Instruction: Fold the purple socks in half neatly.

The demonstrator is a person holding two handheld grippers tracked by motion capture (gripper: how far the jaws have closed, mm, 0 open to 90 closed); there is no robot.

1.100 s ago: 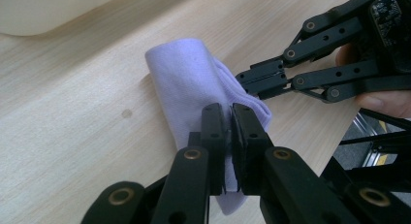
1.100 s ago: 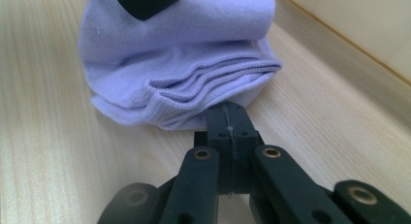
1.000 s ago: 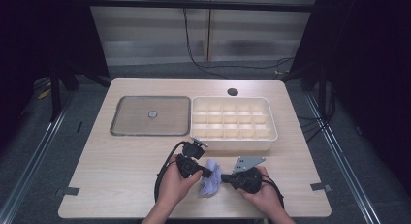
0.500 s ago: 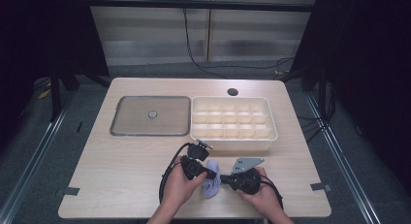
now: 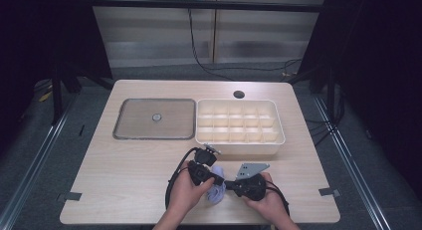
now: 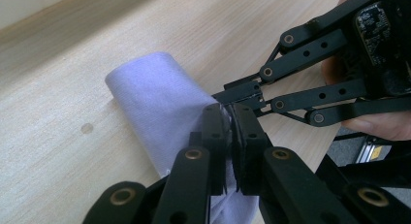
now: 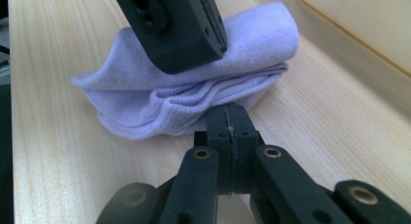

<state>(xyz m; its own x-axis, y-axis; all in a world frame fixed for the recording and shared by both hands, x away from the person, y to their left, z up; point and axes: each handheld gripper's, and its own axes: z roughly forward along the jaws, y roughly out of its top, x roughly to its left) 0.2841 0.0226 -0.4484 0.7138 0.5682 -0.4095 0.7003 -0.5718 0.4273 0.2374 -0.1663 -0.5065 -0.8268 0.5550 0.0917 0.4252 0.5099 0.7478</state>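
Here, one folded lilac cloth lies on the wooden table, near the front edge, between the person's two hands. There are two grippers, one in each hand. The left gripper has its jaws closed on the cloth: in the left gripper view the two black pads press together with the lilac fabric pinched between them at one end of the roll. The right gripper has its jaws fully together; in the right gripper view the tips meet at the lower edge of the cloth, where the folded layers show, but I cannot tell if any fabric is caught between them. In that same view one jaw of the left gripper comes down from above onto the top of the cloth.

Behind the hands, in the high view, stand two more things side by side. One flat grey tray with a small round knob in its middle is on the left. One cream box with many small compartments is on the right, touching or just beside the tray. One round hole is in the table behind the box.
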